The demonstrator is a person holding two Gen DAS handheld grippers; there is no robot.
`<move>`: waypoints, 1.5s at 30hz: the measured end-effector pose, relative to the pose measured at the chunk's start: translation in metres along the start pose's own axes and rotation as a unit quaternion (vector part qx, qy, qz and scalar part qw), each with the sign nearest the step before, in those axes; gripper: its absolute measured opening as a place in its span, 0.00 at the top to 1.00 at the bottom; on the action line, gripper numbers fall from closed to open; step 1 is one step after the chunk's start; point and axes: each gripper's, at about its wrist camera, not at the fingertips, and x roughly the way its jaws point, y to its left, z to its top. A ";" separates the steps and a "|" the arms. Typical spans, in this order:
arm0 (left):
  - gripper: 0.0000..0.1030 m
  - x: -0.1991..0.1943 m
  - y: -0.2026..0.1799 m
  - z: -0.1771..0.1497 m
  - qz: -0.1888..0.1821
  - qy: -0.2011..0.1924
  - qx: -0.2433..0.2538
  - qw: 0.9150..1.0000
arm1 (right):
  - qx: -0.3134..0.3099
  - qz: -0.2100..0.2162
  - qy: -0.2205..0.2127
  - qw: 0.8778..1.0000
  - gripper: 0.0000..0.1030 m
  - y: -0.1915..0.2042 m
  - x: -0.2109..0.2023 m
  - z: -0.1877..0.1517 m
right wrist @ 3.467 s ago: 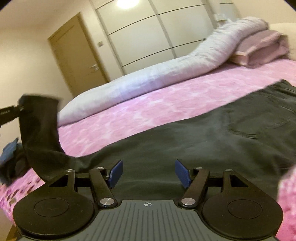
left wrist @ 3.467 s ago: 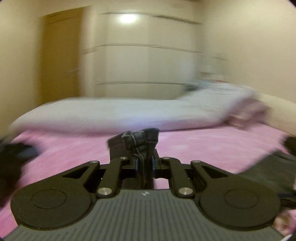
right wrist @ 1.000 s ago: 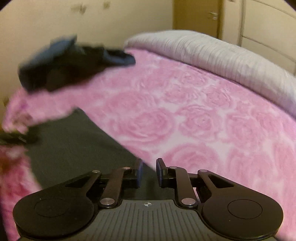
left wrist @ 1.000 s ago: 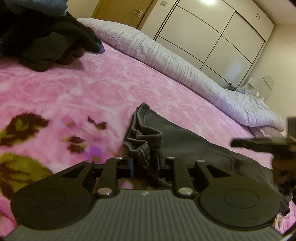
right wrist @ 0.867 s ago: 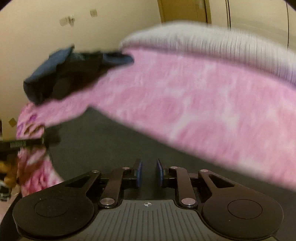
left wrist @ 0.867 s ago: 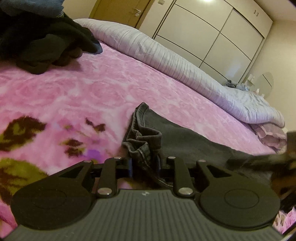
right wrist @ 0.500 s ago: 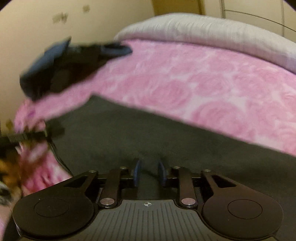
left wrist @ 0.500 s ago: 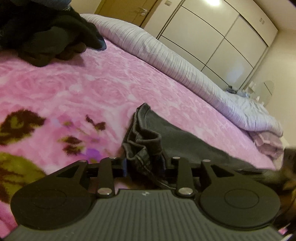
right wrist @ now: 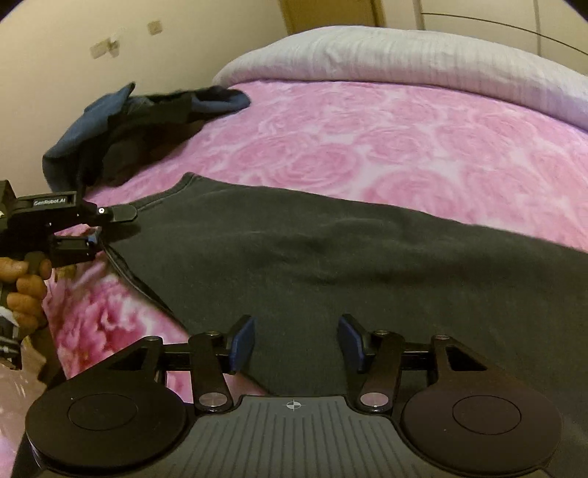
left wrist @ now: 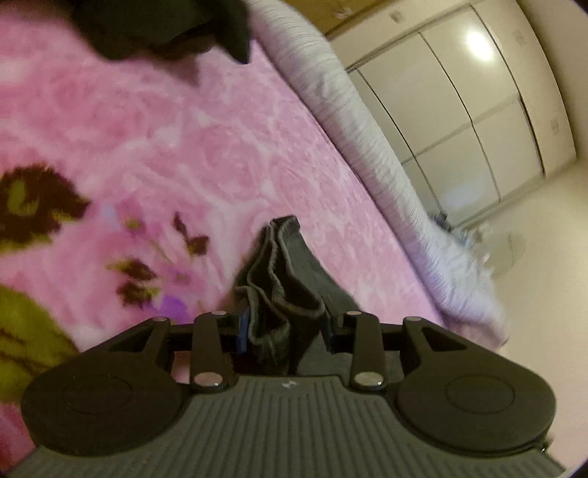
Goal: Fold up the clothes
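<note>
Bedroom bkgd, non-task items only.
Bed [right wrist: 386, 147] w/ pink rose-print blanket, darker floral patch w/ green leaves nr its edge. Rolled pale lilac-grey duvet [right wrist: 422, 59] along far side of bed. White wardrobe [left wrist: 474, 121] w/ flat panel doors behind, ceiling light reflected on one door. Wooden door [right wrist: 330, 14] partly in view. Cream wall [right wrist: 92, 55] w/ small switch plates.

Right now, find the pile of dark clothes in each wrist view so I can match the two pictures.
Left wrist view: the pile of dark clothes sits at the top left edge, cut off by the frame.
Right wrist view: it lies upper left, on the pink blanket near the wall.
Shared landmark: the grey rolled duvet along the far side of the bed.
</note>
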 end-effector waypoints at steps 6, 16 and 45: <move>0.65 0.025 -0.003 0.062 -0.011 0.149 0.060 0.987 | -0.015 -0.010 -0.005 1.000 0.45 0.001 -0.009 0.001; 0.64 0.101 -0.015 0.108 -0.006 0.276 0.149 0.950 | -0.023 -0.021 -0.009 0.999 0.44 0.003 0.006 0.002; 0.62 -0.030 -0.023 0.069 0.056 0.120 0.168 0.977 | -0.210 -0.026 -0.025 0.977 0.41 0.065 -0.004 -0.021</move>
